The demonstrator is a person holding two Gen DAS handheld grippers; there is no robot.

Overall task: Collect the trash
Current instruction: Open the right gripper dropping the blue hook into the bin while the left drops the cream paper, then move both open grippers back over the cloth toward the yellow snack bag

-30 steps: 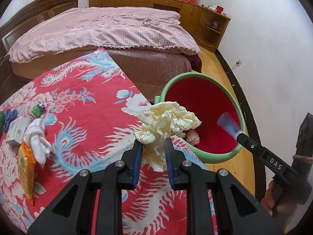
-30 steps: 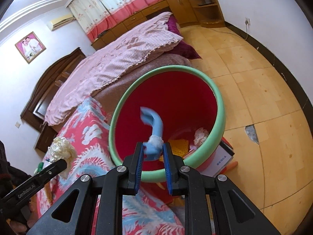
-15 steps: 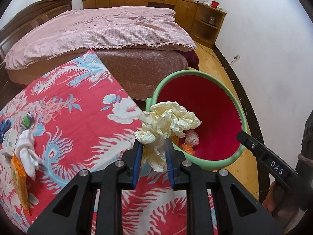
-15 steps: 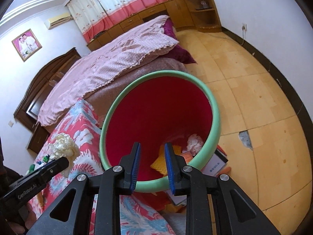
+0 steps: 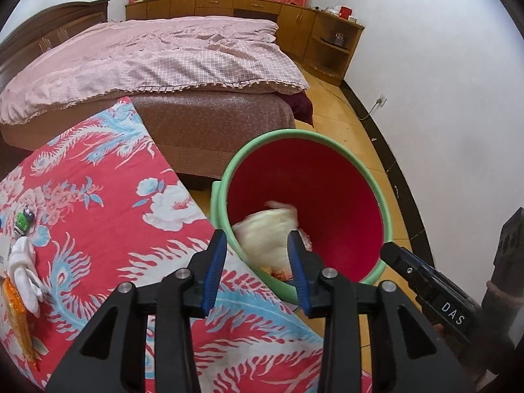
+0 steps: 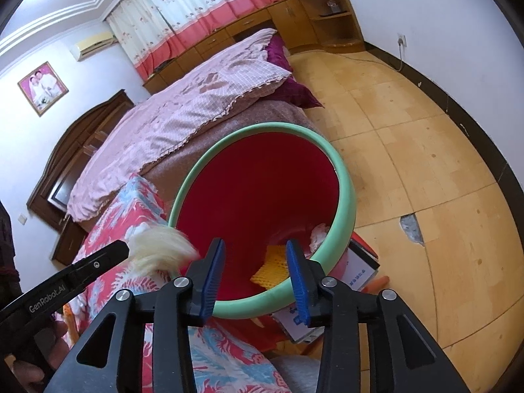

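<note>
One bed [image 5: 157, 65], pink checked cover, behind everything.

One tabletop under a red phoenix-print cloth [image 5: 98, 216], at the left of the left wrist view.

One red bin with green rim [image 5: 327, 140], standing on the floor at the table's edge, mouth open upward.

Two hand-held grippers. Left gripper [image 5: 257, 271]: jaws parted and opening, poised over the near rim of the bin, its blue pads clear of the paper. Right gripper [image 6: 255, 275]: jaws parted and opening, nothing between them, aimed into the bin.

One crumpled cream paper wad [image 5: 265, 232], blurred, loose in the gap ahead of the left jaws at the bin's mouth; whether it touches the bin cannot be told.

In the bin bottom: one yellow mesh piece [image 6: 271, 265]; one small white crumple [image 6: 319, 234].

On the cloth at far left: one white wad [image 5: 24, 268]; one orange packet [image 5: 14, 321]; one small green item [image 5: 23, 219].
</note>
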